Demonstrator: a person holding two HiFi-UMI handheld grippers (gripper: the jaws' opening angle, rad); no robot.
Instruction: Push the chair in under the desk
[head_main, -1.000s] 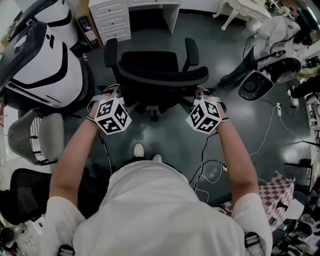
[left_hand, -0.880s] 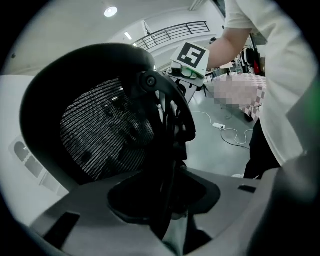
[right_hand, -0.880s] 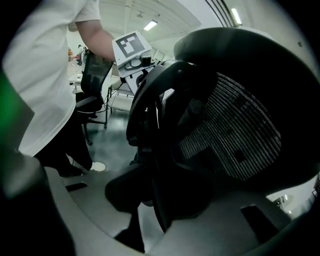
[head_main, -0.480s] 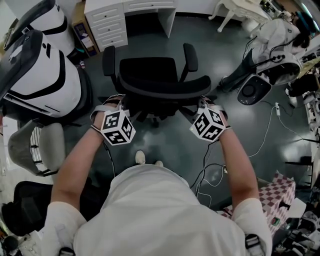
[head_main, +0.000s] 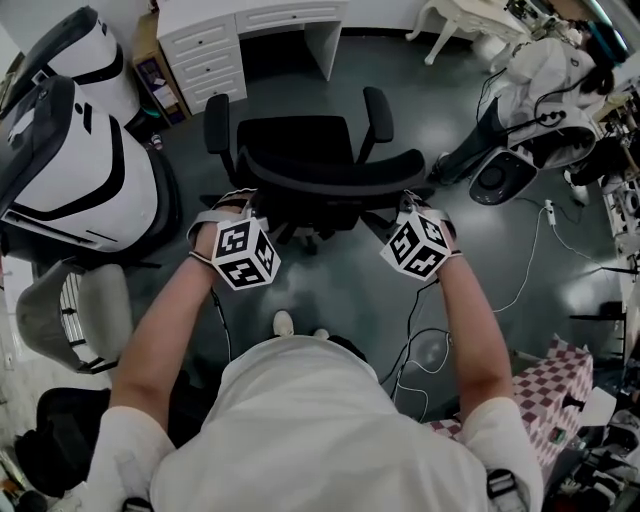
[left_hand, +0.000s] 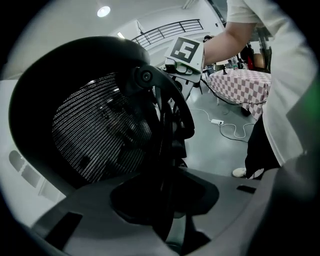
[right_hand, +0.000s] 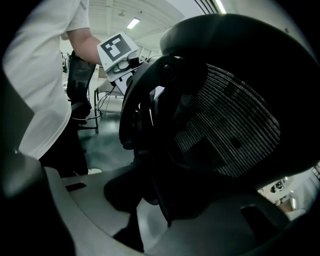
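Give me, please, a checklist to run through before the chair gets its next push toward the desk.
1. Hold of the left gripper on the backrest: the edge is between its jaws, which have just been closing. Pad contact: cannot tell.
2. Hold of the right gripper: the edge is between its jaws, which have just been opening, with a gap showing. Not ok.
3. The floor between chair and desk is bare. Ok.
4. Chair lined up with the desk's opening: the armrests look wider than it from above. Cannot tell.
5. The cable lies behind the chair, beside the person's shoes. Ok.
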